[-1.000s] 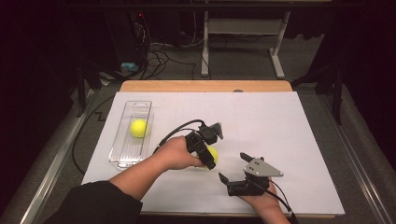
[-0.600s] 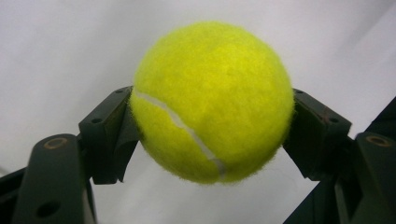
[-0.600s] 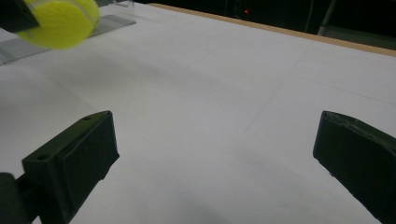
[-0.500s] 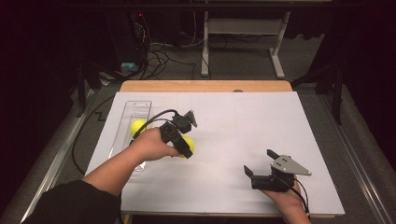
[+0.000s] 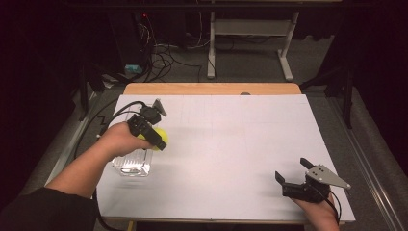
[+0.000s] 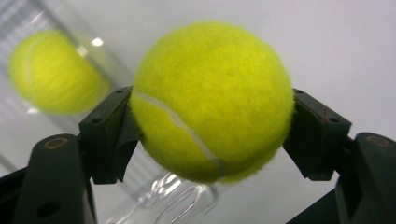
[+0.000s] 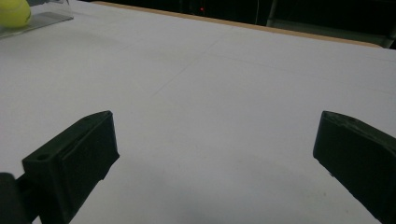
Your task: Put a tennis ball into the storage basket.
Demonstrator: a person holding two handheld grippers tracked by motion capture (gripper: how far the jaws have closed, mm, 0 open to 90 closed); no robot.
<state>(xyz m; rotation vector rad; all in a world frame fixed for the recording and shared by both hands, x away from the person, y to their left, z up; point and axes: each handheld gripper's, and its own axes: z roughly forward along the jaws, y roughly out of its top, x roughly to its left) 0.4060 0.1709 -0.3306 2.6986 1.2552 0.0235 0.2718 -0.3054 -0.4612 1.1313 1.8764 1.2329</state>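
Observation:
My left gripper [image 5: 161,140] is shut on a yellow tennis ball [image 5: 160,136], held just above the right edge of a clear plastic tray [image 5: 131,163] at the table's left. In the left gripper view the black pads [image 6: 109,135] press both sides of the ball [image 6: 210,100]. A second tennis ball [image 6: 56,72] lies blurred in the tray [image 6: 177,198] behind it; in the high view my hand hides it. My right gripper [image 5: 292,171] rests open near the front right corner, its jaws wide apart over bare white table [image 7: 215,140].
The white sheet [image 5: 240,139] covers the table, with a wooden strip [image 5: 211,88] at the far edge. A black cable [image 5: 115,113] trails from the left gripper off the left side. A yellow ball [image 7: 14,11] and tray edge show far off in the right gripper view.
My left gripper has carried the tennis ball leftward from mid-table to the tray's edge. My right gripper has slid to the right, toward the front right corner, still open.

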